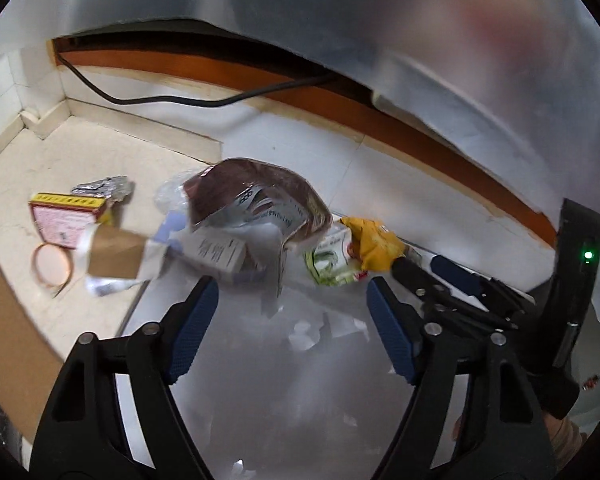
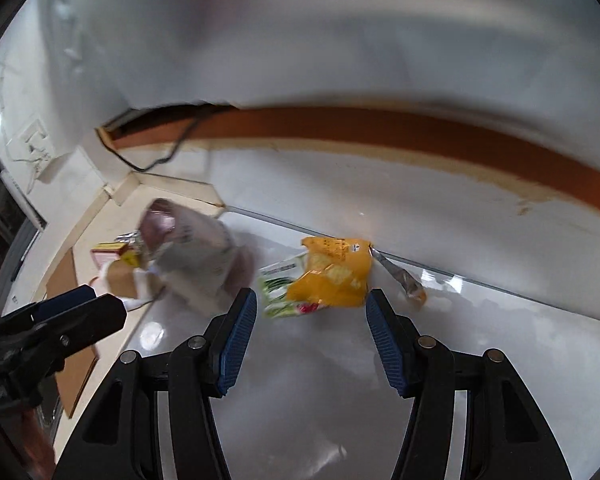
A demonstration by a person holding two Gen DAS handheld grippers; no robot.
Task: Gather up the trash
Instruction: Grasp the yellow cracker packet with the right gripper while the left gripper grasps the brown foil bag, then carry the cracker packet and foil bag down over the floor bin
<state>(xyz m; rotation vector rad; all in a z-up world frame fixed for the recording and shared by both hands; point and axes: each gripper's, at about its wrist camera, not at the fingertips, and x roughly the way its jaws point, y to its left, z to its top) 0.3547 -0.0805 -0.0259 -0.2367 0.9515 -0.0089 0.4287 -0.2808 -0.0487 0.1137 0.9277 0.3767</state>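
A glossy white surface (image 2: 340, 360) carries a heap of trash: a maroon bag (image 1: 256, 196) leftmost, a yellow wrapper (image 2: 334, 276) beside it. The right gripper (image 2: 311, 336) and left gripper (image 1: 292, 332) hover above, fingers (image 1: 192, 328) spread, empty.

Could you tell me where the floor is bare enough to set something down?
Bare: the glossy white floor right of the yellow snack wrapper. Crowded: from that wrapper left through the maroon bag to the pink box.
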